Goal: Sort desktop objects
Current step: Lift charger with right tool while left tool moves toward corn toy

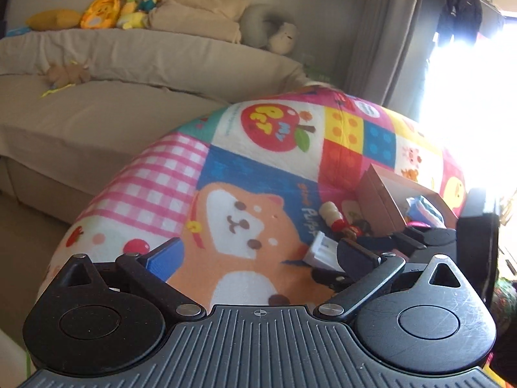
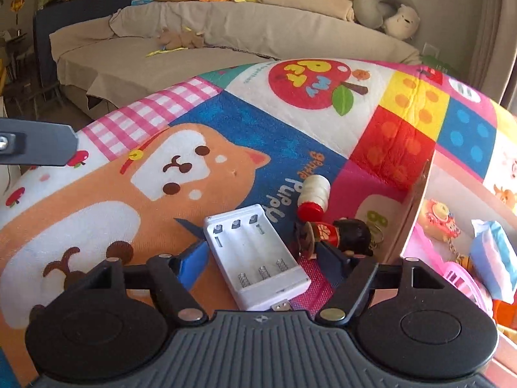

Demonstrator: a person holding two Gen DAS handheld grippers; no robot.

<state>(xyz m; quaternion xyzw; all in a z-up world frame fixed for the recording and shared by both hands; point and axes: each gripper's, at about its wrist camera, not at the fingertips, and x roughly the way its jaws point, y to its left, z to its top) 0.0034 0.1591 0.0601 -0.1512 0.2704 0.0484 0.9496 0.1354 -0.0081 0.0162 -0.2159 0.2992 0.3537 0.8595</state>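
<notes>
A white battery charger lies on the colourful cartoon cloth, between the fingers of my right gripper, which is open around it. Right of it lie a spool of white thread with a red end and a small wooden doll with black hair. A brown cardboard box at the right holds several items. My left gripper is open and empty over the cloth; the charger, spool and box show to its right, partly behind the other gripper.
Inside the box are a pink plastic item, a tissue pack and a keychain toy. A beige sofa with plush toys stands behind the table. Bright window glare fills the right of the left wrist view.
</notes>
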